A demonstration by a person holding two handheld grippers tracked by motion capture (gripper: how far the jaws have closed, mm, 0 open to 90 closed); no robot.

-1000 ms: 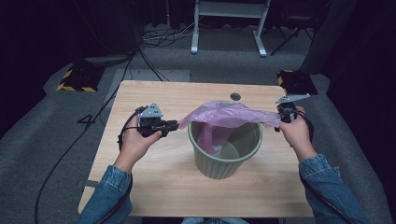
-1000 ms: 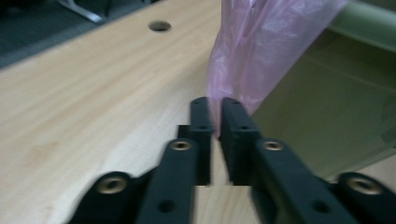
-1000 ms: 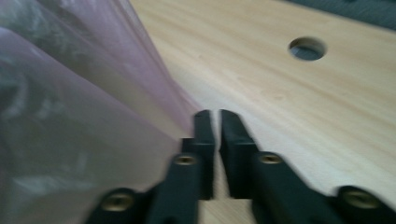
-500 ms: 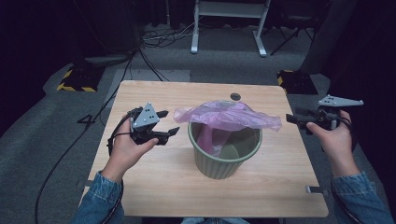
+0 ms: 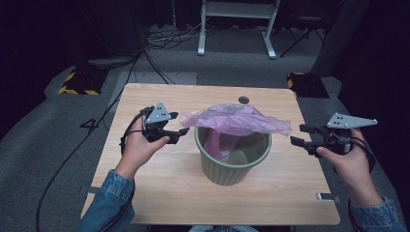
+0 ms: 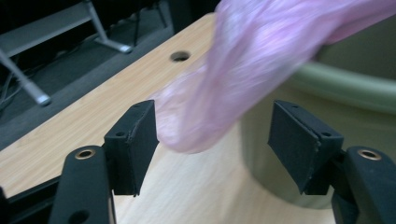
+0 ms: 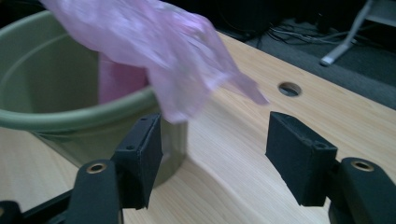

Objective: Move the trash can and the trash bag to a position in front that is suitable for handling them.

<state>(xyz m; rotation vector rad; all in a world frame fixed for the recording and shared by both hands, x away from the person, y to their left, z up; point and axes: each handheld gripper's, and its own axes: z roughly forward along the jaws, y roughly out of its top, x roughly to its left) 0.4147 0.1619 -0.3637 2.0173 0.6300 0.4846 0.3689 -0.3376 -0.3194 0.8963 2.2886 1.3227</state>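
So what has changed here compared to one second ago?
Both grippers let go of the pink bag: their jaws have just been opening. The right gripper drew back off to the side; the left gripper stayed close. The bag remains draped over the green bin, which kept its place.

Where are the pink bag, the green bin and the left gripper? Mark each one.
pink bag (image 5: 241,121): high view, on the crumpled sheet draped over the bin's mouth.
green bin (image 5: 227,169): high view, on its ribbed outer wall.
left gripper (image 5: 176,128): high view, between its open jaw tips, beside the bag's left end.
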